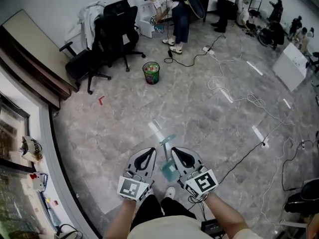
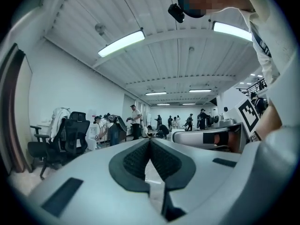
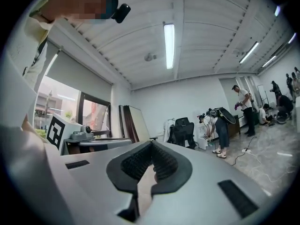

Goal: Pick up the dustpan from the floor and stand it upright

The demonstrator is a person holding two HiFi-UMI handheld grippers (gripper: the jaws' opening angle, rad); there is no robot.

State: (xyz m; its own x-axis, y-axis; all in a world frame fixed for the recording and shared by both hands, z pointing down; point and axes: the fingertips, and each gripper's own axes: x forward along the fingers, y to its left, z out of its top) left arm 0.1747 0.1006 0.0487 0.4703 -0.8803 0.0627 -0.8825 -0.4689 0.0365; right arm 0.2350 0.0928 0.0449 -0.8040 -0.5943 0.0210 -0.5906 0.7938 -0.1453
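teal dustpan (image 1: 167, 172) partly behind right gripper (image 1: 176, 151), beside left gripper (image 1: 149, 151); jaws of both together, nothing between them

Left tool (image 1: 150, 151) and right tool (image 1: 174, 151) level, jaws together.

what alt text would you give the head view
A left tool and right tool, both shut, are held side by side above a grey marble floor, with a teal dustpan showing between them. Beyond are black chairs, a green bin, loose cables and people.
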